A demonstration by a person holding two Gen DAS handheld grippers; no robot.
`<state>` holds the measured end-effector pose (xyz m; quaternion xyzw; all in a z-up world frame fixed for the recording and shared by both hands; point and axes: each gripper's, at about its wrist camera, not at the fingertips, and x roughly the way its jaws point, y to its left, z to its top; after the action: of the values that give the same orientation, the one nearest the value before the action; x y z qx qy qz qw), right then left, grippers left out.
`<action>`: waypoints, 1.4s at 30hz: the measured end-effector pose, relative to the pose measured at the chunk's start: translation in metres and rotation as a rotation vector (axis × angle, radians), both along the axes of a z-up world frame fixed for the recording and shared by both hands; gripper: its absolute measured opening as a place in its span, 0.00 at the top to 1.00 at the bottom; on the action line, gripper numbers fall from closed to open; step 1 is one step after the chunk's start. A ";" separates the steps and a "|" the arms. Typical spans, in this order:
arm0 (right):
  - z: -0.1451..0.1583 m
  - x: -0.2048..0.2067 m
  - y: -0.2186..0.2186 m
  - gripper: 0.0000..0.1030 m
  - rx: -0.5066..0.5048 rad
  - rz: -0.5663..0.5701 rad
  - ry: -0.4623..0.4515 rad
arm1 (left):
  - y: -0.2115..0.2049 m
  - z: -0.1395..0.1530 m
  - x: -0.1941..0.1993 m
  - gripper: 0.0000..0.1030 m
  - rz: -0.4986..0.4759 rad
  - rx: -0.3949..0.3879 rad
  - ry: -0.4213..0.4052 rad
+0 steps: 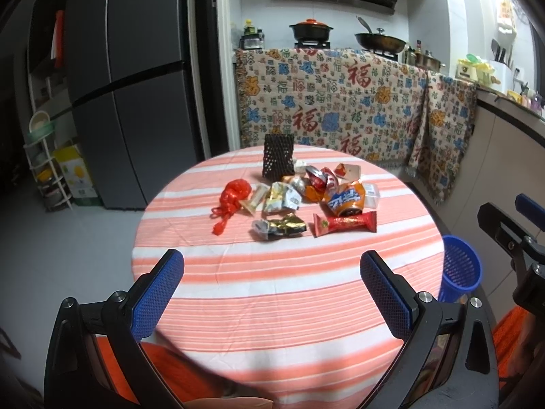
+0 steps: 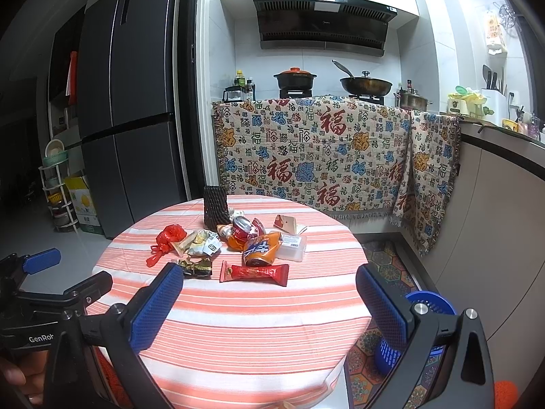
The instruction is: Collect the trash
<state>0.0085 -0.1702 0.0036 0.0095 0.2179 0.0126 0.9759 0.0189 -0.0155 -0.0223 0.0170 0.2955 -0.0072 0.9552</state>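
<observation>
A pile of trash lies mid-table: a red snack wrapper (image 1: 344, 224) (image 2: 253, 272), a crushed orange can (image 1: 347, 199) (image 2: 259, 248), a gold-black wrapper (image 1: 281, 226) (image 2: 197, 268), a red plastic bag (image 1: 231, 196) (image 2: 167, 237), a crushed red can (image 2: 241, 227) and a clear plastic box (image 2: 290, 246). A black foam net sleeve (image 1: 278, 156) (image 2: 215, 206) stands upright behind them. My left gripper (image 1: 271, 267) hangs open over the table's near part, well short of the pile. My right gripper (image 2: 269, 283) is open too, just before the red wrapper. Both hold nothing.
The round table (image 1: 272, 300) wears a pink-striped cloth. A blue mesh bin (image 1: 460, 272) (image 2: 431, 303) stands on the floor to its right. A fridge (image 1: 136, 85) is at left; a counter draped in patterned cloth (image 2: 313, 150) is behind.
</observation>
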 end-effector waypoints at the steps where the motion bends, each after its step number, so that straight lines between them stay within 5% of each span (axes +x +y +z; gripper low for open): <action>1: 0.001 0.001 0.001 0.00 -0.002 0.000 0.001 | 0.000 -0.001 0.000 0.00 0.000 0.000 0.002; 20: -0.025 0.025 -0.014 0.00 0.002 -0.015 0.064 | 0.039 -0.065 0.079 0.00 -0.089 -0.061 0.149; 24: -0.041 0.040 -0.021 0.00 0.005 -0.018 0.106 | 0.034 -0.075 0.113 0.00 -0.232 -0.041 0.199; 29: -0.064 0.057 -0.030 0.00 0.024 -0.021 0.169 | 0.014 -0.085 0.159 0.00 -0.422 0.096 0.197; 35: -0.079 0.068 -0.035 0.00 0.008 -0.012 0.202 | 0.010 -0.113 0.207 0.01 -0.495 0.120 0.261; 42: -0.098 0.128 -0.045 0.00 -0.005 0.229 0.235 | 0.011 -0.130 0.225 0.01 -0.581 0.107 0.281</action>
<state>0.1363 -0.2149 -0.0939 -0.0167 0.3302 0.1221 0.9358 0.2443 -0.0049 -0.1528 0.1497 0.4073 -0.2662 0.8607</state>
